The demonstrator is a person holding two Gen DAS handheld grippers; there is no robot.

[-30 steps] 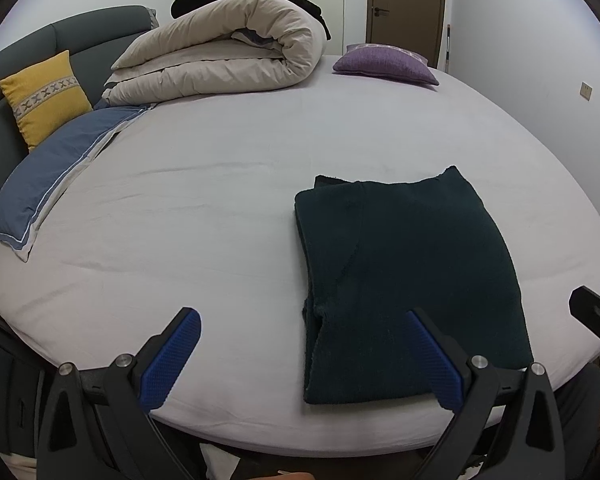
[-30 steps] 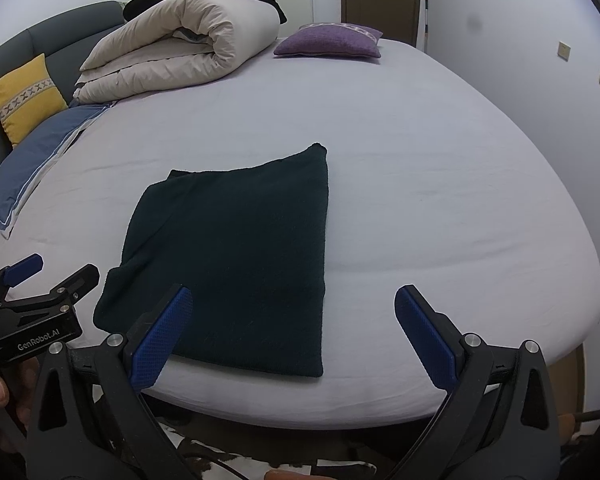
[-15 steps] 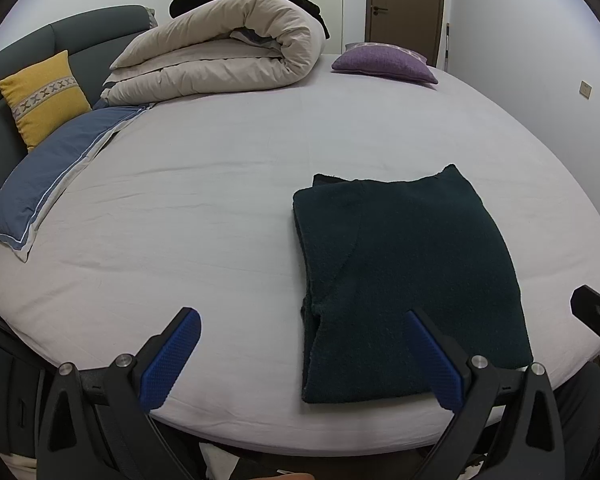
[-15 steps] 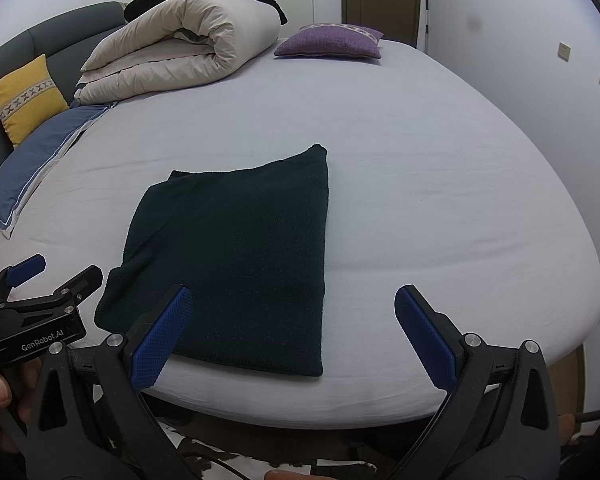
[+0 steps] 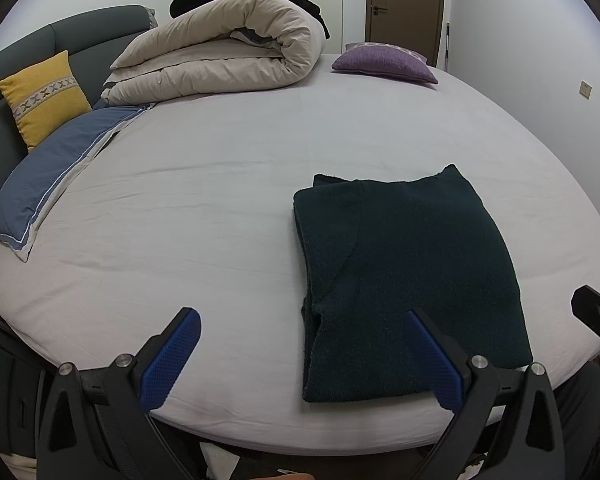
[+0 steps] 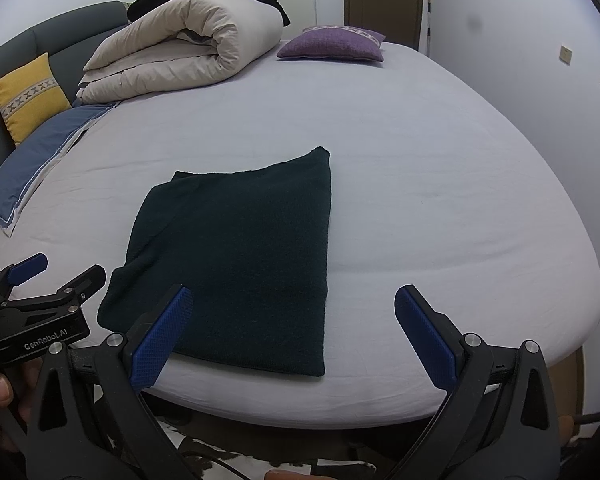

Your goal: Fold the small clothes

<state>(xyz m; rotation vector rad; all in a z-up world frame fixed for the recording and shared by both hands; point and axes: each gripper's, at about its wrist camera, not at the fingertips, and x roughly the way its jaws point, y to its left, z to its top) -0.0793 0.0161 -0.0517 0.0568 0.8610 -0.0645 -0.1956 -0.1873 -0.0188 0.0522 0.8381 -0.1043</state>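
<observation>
A dark green knitted garment (image 5: pixel 408 272) (image 6: pixel 239 256) lies folded into a flat rectangle near the front edge of the bed (image 5: pixel 203 184) (image 6: pixel 440 184). My left gripper (image 5: pixel 300 356) hovers open at the bed's front edge, its right finger over the garment's near corner. In the right wrist view my right gripper (image 6: pixel 291 334) is open too, its left finger above the garment's near edge and its right finger over bare sheet. Neither holds anything. The left gripper's body (image 6: pixel 39 312) shows at the lower left of the right wrist view.
A rolled beige duvet (image 5: pixel 227 60) lies at the back of the bed, with a purple cushion (image 5: pixel 384 62) to its right. A blue pillow (image 5: pixel 55 176) and a yellow cushion (image 5: pixel 43 96) sit at the left by the grey headboard. A wall (image 6: pixel 540 40) runs along the right.
Both grippers have barely moved and stay open. The garment lies as before.
</observation>
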